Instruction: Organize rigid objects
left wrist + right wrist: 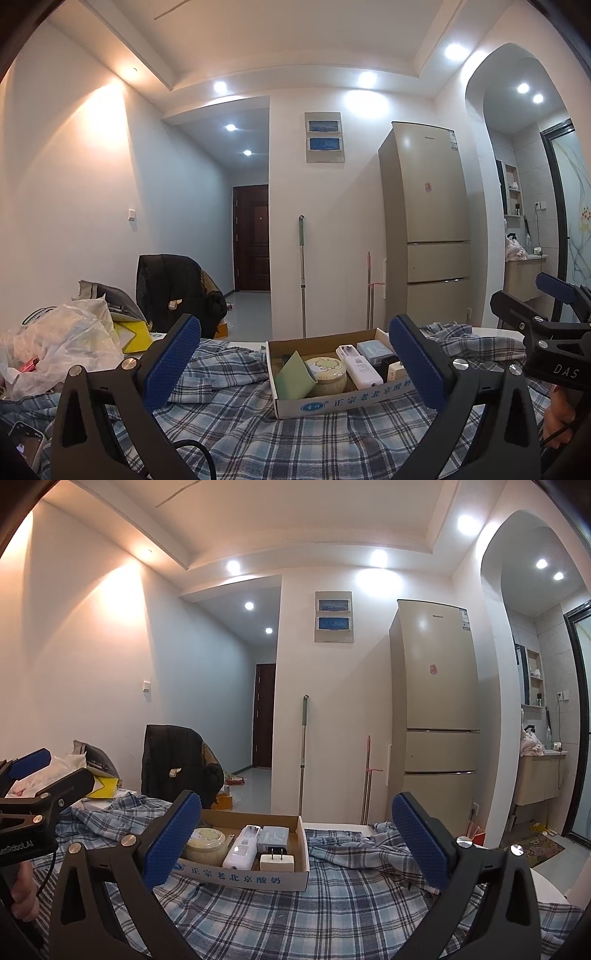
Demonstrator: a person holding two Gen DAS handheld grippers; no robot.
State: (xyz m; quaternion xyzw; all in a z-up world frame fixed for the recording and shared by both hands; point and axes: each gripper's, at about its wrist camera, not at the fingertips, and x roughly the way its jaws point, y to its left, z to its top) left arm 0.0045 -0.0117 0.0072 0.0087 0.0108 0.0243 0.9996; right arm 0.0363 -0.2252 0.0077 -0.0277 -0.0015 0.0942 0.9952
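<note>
Plaid cloth (295, 435) lies under both my claws, left (293, 363) and right (295, 843), each spread wide and empty, before the cardboard box (258, 880) holding a white charger plug (277, 862).

Only a few bits are readable: the near wall of the cardboard box (236, 877) on the plaid cloth has blue Chinese print, "正宗老北京酸奶", with a small round blue logo at its left end, and in the left wrist view the same line gets cut off after "酸" by the claw finger. The right claw (554, 354) shows white letters "DAS" on its black body at the right edge of the left wrist view, and the left claw (22, 827) has "enRobot.AI" on its body at the left edge of the right wrist view, first letters cropped. The fridge (436, 701) at the far wall has a brand word along its top edge plus a sticker label, both too small to read.
</note>
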